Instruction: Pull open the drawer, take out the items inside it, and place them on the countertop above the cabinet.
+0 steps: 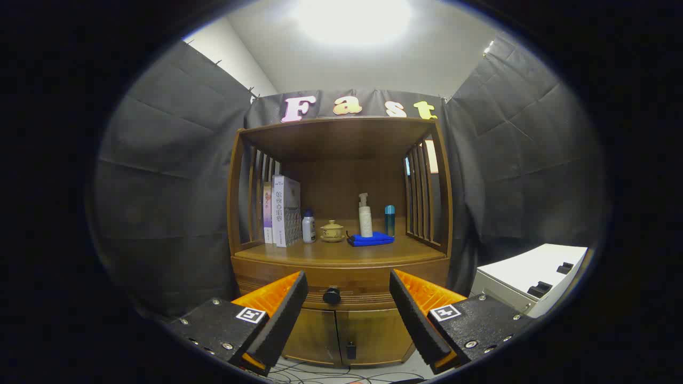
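Two fingers of the claw stand wide apart, gripping nothing, and between them sits the dark round knob of the drawer, which is fully closed in the front of a wooden cabinet. Below the drawer are two cabinet doors (a small dark pull hangs where they meet), and cables trail over the pale floor beneath. Above the drawer the bench carries, left to right, upright books, a small white bottle, a lidded yellowish cup, a white pump bottle standing on a folded blue cloth, and a blue canister. Slatted wooden sides and a wooden top enclose this shelf space. Beyond the right finger lies a white box. Dark creased cloth walls surround the cabinet under a bright ceiling light.
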Motion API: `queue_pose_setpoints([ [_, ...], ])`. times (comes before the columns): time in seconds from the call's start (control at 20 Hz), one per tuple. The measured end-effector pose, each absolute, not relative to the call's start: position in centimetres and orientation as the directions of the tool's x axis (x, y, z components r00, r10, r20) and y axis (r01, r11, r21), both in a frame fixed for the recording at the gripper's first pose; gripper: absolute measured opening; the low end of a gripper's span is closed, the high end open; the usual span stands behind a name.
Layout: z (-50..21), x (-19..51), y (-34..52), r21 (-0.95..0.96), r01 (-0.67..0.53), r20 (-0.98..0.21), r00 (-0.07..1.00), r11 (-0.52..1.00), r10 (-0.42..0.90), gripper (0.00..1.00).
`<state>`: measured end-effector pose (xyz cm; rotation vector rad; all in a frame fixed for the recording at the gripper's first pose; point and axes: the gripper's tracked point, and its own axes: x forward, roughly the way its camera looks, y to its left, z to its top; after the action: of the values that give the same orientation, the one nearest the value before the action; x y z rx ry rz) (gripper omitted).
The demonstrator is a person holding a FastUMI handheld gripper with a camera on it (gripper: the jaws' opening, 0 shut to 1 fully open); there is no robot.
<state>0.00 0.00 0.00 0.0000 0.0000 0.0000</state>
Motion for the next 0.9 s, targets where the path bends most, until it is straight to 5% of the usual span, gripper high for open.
queue_pose_setpoints([
  [0.9,-1.0,1.0,0.5,0.006,-0.022,-0.009,1.000,1.000,0.022,0.96],
])
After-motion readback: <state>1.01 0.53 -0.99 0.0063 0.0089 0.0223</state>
